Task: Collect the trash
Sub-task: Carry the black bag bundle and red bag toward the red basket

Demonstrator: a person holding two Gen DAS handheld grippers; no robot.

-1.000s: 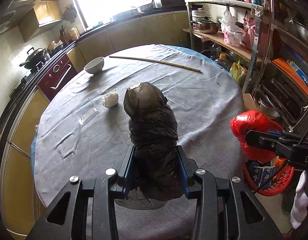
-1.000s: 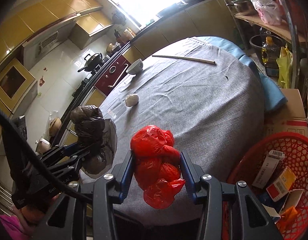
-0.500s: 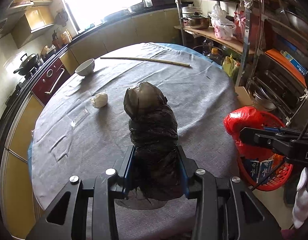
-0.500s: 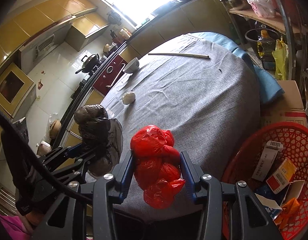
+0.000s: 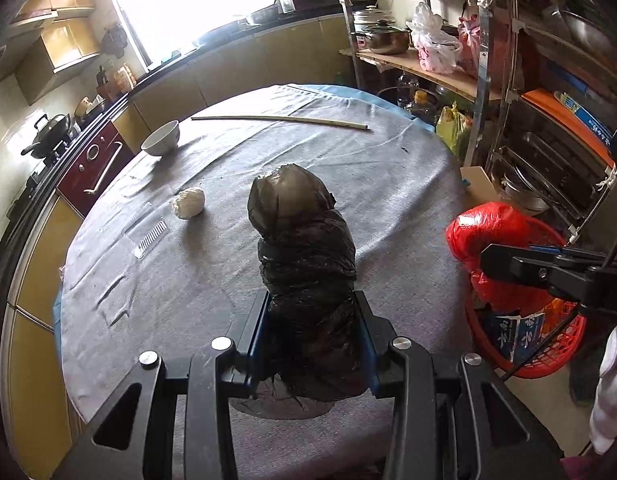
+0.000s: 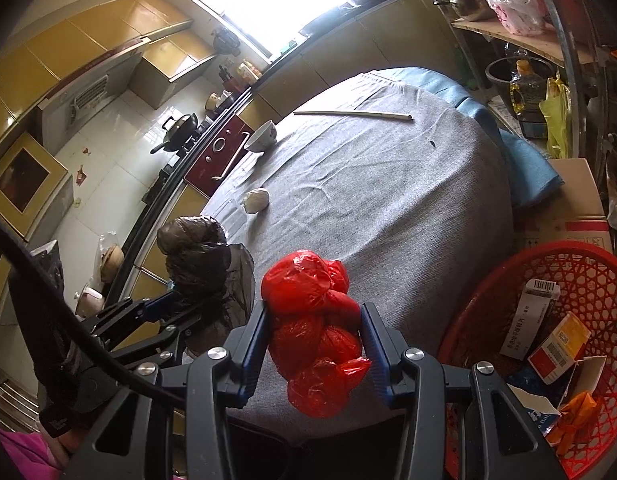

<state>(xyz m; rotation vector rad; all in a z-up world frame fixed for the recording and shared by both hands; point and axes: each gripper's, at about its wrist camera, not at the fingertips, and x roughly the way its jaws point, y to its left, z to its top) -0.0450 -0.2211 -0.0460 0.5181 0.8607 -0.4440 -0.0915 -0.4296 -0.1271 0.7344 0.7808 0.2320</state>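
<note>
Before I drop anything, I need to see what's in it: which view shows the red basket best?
The right wrist view: the basket shows its open top with cartons inside. In the left wrist view the basket is mostly hidden behind the red bag and the right gripper.

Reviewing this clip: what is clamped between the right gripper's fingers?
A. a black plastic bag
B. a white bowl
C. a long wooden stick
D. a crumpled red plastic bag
D: in the right wrist view the right gripper is shut on the crumpled red plastic bag; the black plastic bag is in the left gripper.
</note>
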